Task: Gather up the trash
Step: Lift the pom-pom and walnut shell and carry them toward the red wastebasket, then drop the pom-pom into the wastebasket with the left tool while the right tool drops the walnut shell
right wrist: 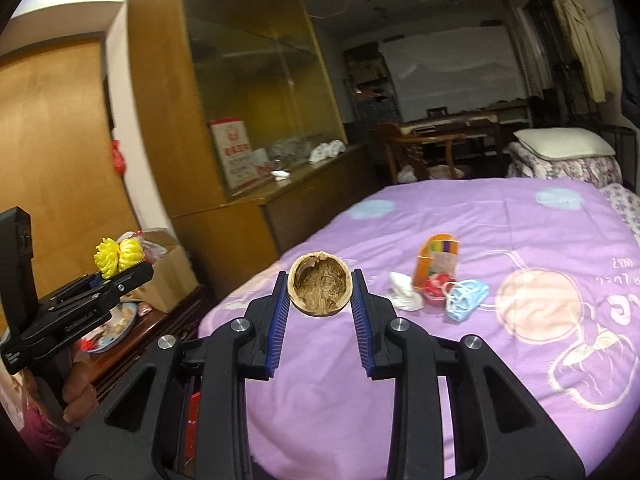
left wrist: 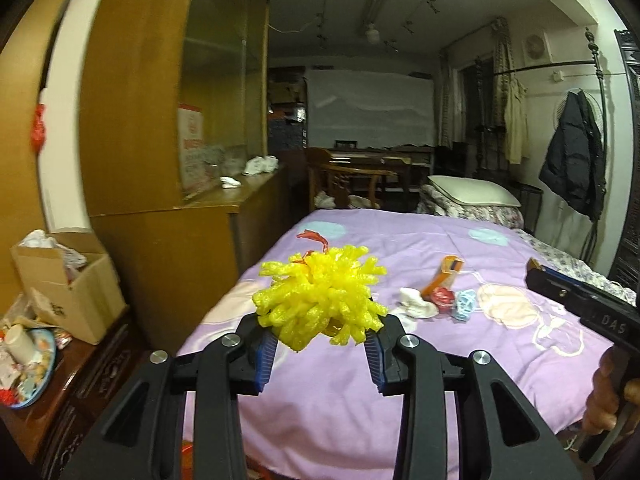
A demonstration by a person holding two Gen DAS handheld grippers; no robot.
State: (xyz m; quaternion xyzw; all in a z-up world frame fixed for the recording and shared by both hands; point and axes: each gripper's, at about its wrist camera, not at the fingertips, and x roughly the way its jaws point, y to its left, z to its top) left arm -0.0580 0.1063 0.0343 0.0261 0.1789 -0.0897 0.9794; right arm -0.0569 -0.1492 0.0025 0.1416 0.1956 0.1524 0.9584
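Above the purple-quilted bed, both tools carry trash: the left tool is clenched on a yellow foam fruit net, the right tool on a walnut half-shell. Next, seemingly, comes delivery to the cardboard box beside the bed's left edge. Only the right view shows the shell; a tissue, face mask and orange carton remain mid-bed.

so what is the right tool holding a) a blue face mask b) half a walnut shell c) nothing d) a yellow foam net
b: the right tool pinches a half walnut shell between its blue pads, hollow side facing the camera; the yellow foam net is in the left tool.
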